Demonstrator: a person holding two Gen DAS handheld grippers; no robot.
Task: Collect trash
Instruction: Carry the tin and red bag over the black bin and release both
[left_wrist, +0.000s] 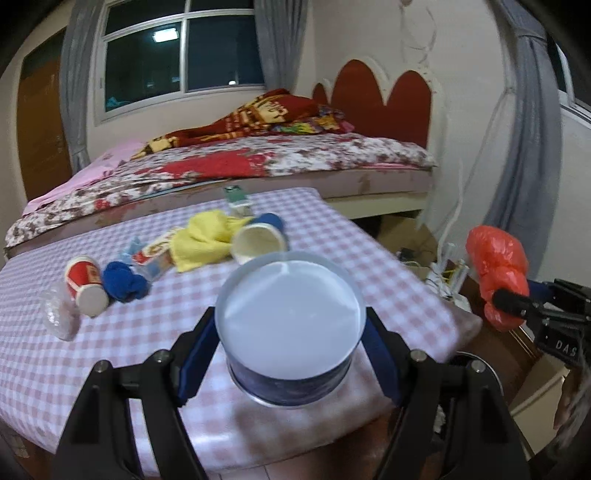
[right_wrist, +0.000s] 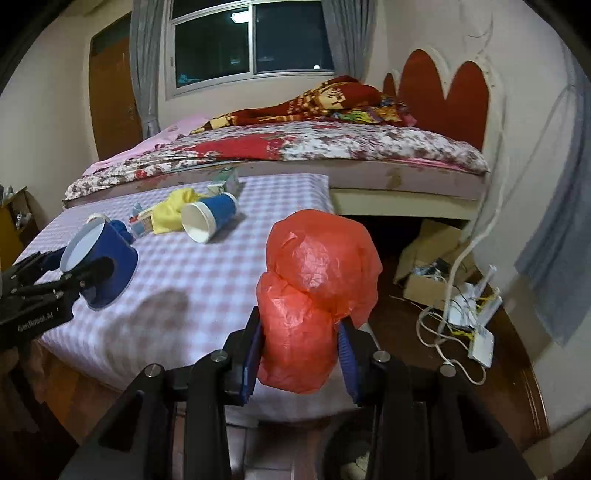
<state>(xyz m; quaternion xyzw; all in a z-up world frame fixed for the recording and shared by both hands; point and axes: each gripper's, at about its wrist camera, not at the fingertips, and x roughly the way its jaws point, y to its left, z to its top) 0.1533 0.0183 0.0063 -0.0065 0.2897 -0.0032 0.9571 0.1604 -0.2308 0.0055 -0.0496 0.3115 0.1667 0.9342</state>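
My left gripper (left_wrist: 291, 332) is shut on a blue paper cup (left_wrist: 290, 317), its white inside facing the camera, held just above the near edge of the checked table (left_wrist: 110, 354). The cup (right_wrist: 99, 266) and left gripper (right_wrist: 79, 271) also show at the left of the right wrist view. My right gripper (right_wrist: 301, 343) is shut on a crumpled red plastic bag (right_wrist: 314, 295), held off the table's right edge; the bag (left_wrist: 496, 273) shows at the right of the left wrist view. A second blue cup (right_wrist: 210, 218) lies on its side on the table.
On the table lie a red paper cup (left_wrist: 86, 286), a blue cloth (left_wrist: 123, 282), a yellow cloth (left_wrist: 205, 240), a small carton (left_wrist: 155, 258), clear plastic wrap (left_wrist: 59, 314) and a green carton (left_wrist: 236, 199). A bed (right_wrist: 295, 147) stands behind. Boxes and cables (right_wrist: 461, 306) lie on the floor at right.
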